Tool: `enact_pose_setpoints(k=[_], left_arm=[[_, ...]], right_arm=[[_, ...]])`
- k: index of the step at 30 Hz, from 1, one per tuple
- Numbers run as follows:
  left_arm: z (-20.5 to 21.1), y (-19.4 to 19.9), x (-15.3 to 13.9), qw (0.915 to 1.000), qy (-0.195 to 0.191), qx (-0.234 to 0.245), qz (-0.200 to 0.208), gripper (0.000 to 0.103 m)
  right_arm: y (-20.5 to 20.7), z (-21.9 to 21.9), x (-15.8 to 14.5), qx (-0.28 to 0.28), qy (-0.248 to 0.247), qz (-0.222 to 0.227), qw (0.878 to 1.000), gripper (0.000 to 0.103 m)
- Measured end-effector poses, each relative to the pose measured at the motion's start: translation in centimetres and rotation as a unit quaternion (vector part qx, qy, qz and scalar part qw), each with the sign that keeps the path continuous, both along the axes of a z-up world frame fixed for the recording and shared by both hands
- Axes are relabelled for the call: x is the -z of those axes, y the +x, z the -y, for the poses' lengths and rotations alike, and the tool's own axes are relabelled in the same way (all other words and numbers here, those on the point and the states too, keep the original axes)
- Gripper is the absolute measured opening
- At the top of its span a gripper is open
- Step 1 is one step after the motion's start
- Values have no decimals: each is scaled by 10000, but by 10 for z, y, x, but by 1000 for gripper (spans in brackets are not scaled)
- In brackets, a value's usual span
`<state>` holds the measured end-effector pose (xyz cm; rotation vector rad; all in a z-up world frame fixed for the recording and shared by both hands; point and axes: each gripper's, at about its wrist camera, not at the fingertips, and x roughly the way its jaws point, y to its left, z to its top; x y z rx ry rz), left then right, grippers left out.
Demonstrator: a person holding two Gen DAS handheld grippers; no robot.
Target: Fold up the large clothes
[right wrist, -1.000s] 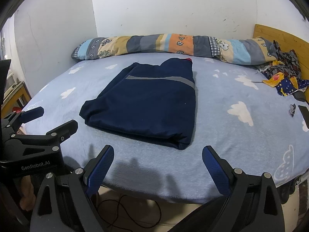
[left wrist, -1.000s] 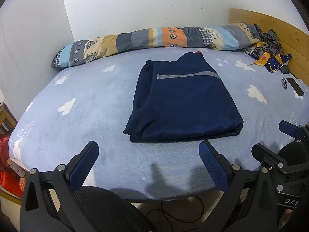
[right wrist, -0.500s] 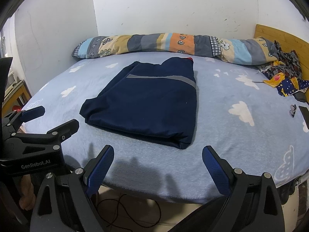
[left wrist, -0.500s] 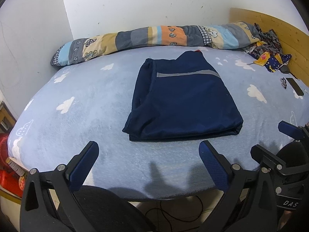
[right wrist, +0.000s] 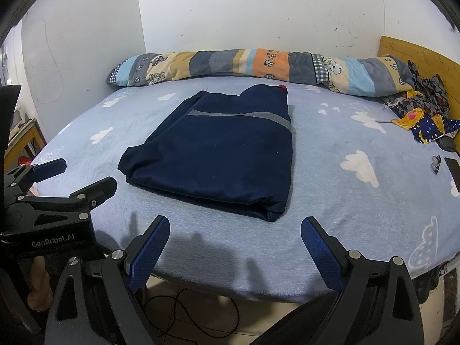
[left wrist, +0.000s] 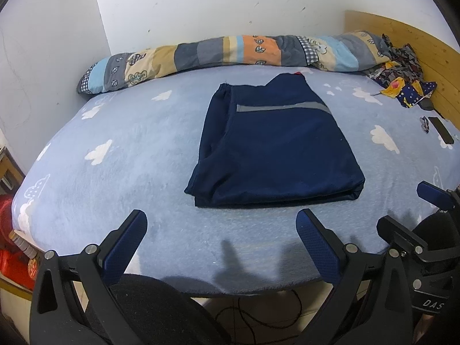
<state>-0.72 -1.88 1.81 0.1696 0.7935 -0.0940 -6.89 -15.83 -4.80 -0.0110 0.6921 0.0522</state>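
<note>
A dark navy garment (left wrist: 273, 149) with a grey stripe lies folded into a flat rectangle in the middle of the light blue cloud-print bed (left wrist: 129, 149); it also shows in the right wrist view (right wrist: 221, 149). My left gripper (left wrist: 222, 244) is open and empty, held at the bed's near edge, apart from the garment. My right gripper (right wrist: 234, 247) is open and empty, also at the near edge. Each gripper shows at the side of the other's view.
A long patchwork quilt roll (left wrist: 230, 54) lies along the far wall. Loose patterned clothes (right wrist: 422, 109) are heaped by the wooden headboard (left wrist: 402, 37) at the right. A dark phone (left wrist: 441, 133) lies near the right edge. Cables trail on the floor (right wrist: 187, 310).
Both grippers stay open and nearly still; the views have shifted only slightly. The folded garment has not moved.
</note>
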Motion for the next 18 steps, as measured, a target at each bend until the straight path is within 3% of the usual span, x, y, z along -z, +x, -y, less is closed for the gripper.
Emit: enact_pose_setpoints(k=[18], left_arm=[[-4, 3, 2, 10000, -15, -34, -58, 103]], right_arm=[[1, 0, 0, -4, -8, -10, 10000, 95]])
